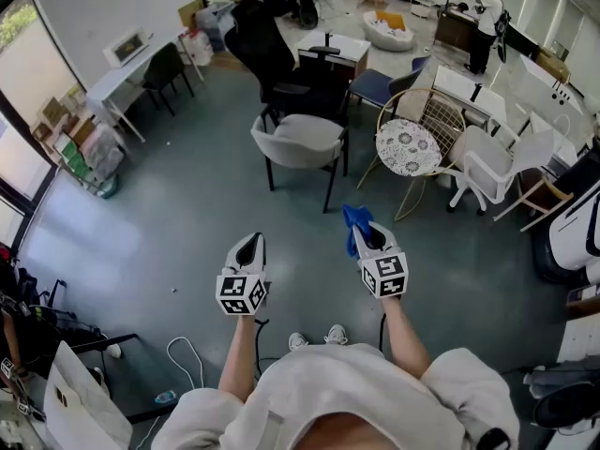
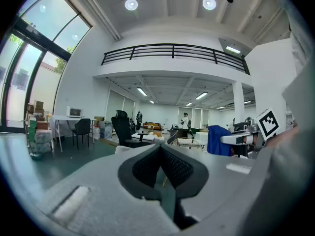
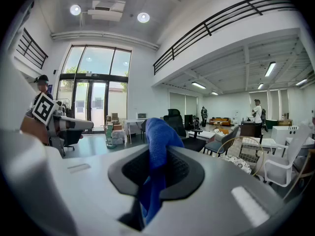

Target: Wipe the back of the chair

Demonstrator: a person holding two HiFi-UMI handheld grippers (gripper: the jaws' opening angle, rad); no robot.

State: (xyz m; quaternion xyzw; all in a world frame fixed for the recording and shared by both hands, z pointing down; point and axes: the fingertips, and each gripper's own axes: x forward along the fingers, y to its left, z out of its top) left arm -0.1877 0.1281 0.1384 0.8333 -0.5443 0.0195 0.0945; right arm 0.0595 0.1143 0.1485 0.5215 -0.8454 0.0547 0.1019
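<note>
**Chair back standing untouched, well beyond both grippers**

The grey chair (image 1: 298,142) is standing on the far side of the open floor, just left of centre, with its curved back turned toward the person. It is well apart from both tools. Judged from its shell form and thin dark legs, the back is stiff and smooth and probably light enough to shift or rock under a hard push. Wiping pressure should therefore be moderate, with strokes running along the top rim and down the outer curve. The shell needs no gripping. The blue cloth (image 1: 353,220) is doing the work; it is soft and limp, hanging in a loose fold, and is best held by a bunched middle so that a free flap meets the surface.

Fingers, left to right:

- The left gripper (image 1: 251,247) is hovering over bare floor. Its own view is showing the ribbed pads (image 2: 173,167) meeting at the tips with nothing between them.
- The right gripper (image 1: 371,238) is pointing toward the chair. Its jaws are pinching the blue cloth, which is rising above the tips and trailing down between the pads.
</note>
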